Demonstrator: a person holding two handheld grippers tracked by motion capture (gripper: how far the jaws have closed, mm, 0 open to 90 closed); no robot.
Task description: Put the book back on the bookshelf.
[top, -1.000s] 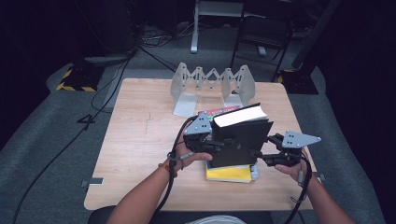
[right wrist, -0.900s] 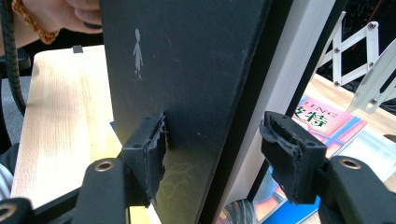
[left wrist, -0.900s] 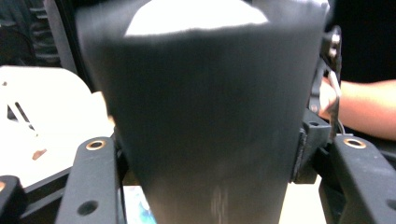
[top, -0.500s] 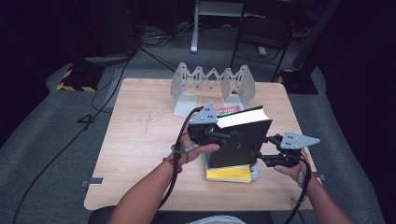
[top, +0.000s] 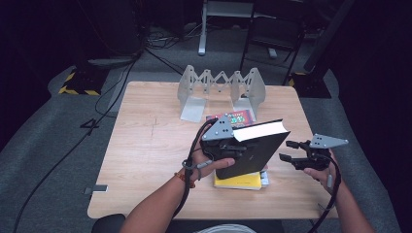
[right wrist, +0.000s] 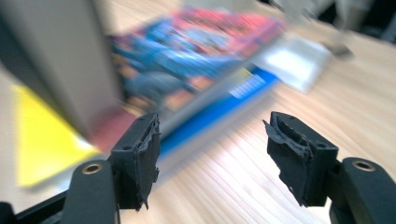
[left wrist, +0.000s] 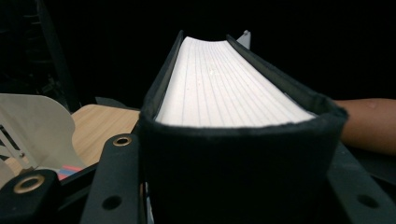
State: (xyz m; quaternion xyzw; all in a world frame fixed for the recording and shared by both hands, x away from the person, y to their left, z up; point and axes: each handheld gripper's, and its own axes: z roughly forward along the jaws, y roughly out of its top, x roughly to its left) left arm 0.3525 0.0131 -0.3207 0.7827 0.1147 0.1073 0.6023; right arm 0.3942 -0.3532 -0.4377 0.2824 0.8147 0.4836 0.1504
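Thick black hardcover book [top: 255,150] held up off the table [top: 145,145], tilted, spine end low toward the left hand, white page block [left wrist: 219,88] facing up and back. Left gripper [top: 228,145] clamped on it near the spine end: in the left gripper view both black jaws sit flush vs the covers, one each side, book wedged between. Right gripper [top: 299,160] just beside the book's lower right edge, not touching; jaws spread wide in the right gripper view, nothing between them.

Handling, judged from looks: heavy for a one-sided pinch, lots of pages, rigid boards. Stiff enough not to sag, but weight hangs far from the grip, so likely to pivot or slip down. Cloth-like matte cover prob. gives decent friction. Not fragile, though corners could dent if dropped. Best hold: across both covers close to the spine, where boards can't splay; second grip w/ right gripper on the free lower corner or bottom edge to stop rotation.

Below: yellow book [top: 238,180] flat on the table, colourful book [top: 231,118] farther back near the grey accordion bookend rack [top: 221,87], prob. the destination. Rack standing open, slots free.
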